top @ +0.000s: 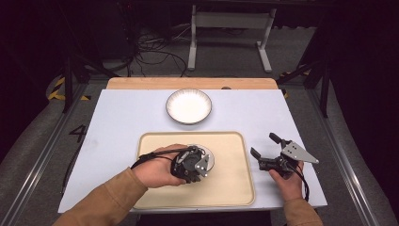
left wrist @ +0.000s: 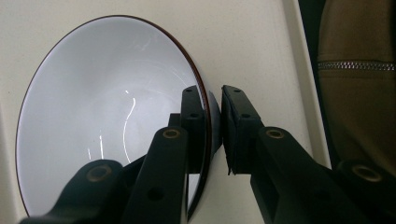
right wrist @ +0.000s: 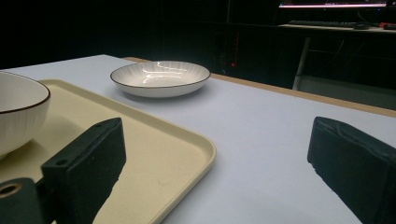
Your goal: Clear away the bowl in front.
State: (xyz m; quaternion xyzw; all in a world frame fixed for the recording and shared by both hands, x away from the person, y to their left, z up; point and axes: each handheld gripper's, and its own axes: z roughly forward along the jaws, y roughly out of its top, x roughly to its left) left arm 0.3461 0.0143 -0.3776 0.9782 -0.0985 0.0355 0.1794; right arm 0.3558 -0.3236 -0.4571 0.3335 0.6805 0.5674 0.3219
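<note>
Dark floor with cables lies past the far end of the table, which has a pale blue top. From the high view, a cream tray sits at the near middle of the table. A white plate sits just past the tray's far edge, apart from it. On the tray is a white bowl, mostly hidden by the left gripper. The left hand holds that gripper down over the bowl. The right gripper is to the right of the tray, over the bare table, held by the right hand. Its jaws are spread wide.

From the left gripper view, the bowl is white inside with a thin dark rim. The left gripper has one jaw inside the bowl and one jaw outside, with the rim between them. The jaws are narrow and pinch the bowl's wall. The tray lies under the bowl.

From the right gripper view, the right gripper has its jaws far apart with nothing between them. The bowl stands on the tray at the left. The plate rests farther off on the table.
</note>
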